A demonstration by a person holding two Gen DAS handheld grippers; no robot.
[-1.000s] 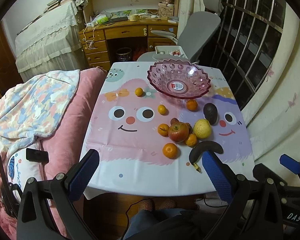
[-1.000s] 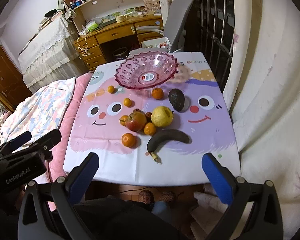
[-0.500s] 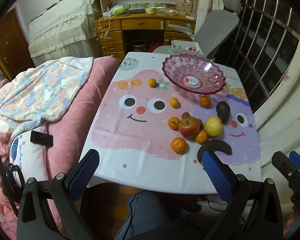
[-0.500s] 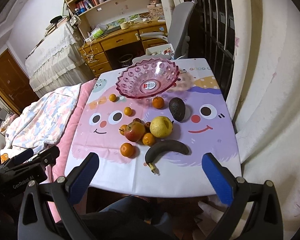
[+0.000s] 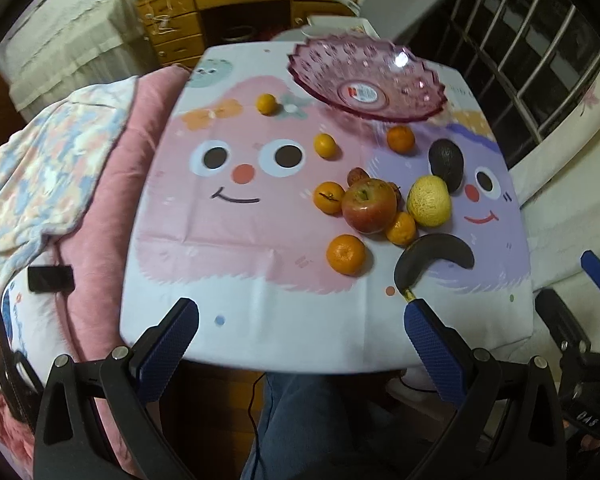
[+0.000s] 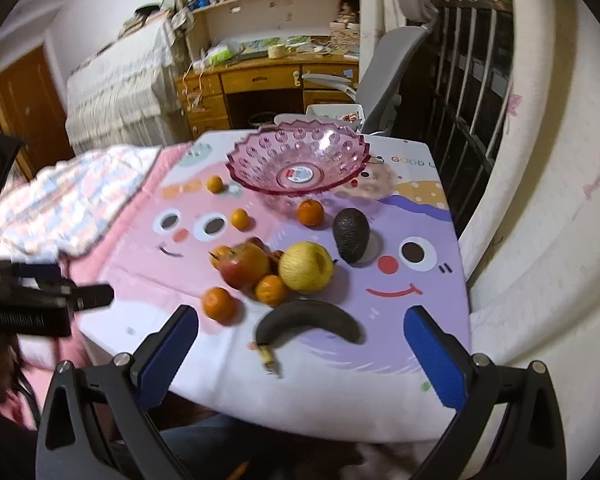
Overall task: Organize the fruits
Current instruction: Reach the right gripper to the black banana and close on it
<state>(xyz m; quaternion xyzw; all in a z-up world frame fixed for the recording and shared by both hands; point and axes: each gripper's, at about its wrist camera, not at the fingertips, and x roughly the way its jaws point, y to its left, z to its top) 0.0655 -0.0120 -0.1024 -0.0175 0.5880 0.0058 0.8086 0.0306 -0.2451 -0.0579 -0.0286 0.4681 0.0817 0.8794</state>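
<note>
An empty pink glass bowl [image 5: 366, 80] [image 6: 298, 164] stands at the far side of the table. In front of it lie a red apple [image 5: 369, 205] [image 6: 245, 266], a yellow pear-like fruit [image 5: 429, 201] [image 6: 306, 267], a dark avocado [image 5: 446, 163] [image 6: 351, 234], a blackened banana [image 5: 434, 259] [image 6: 308, 322] and several small oranges [image 5: 346, 254] [image 6: 219, 303]. My left gripper [image 5: 300, 320] is open and empty, just before the table's near edge. My right gripper [image 6: 300, 328] is open and empty, low over the near edge, with the banana between its fingers in view.
The table wears a cartoon-face cloth [image 5: 228, 184]. A pink quilt and patterned blanket [image 5: 60, 152] lie left of it. A grey chair [image 6: 392, 72], wooden desk [image 6: 268, 80] and barred window [image 6: 476, 80] stand behind; a white curtain [image 6: 540, 200] hangs at right.
Both grippers have moved forward and lower toward the table; the fruit looms larger. The fruit and bowl have not moved.
</note>
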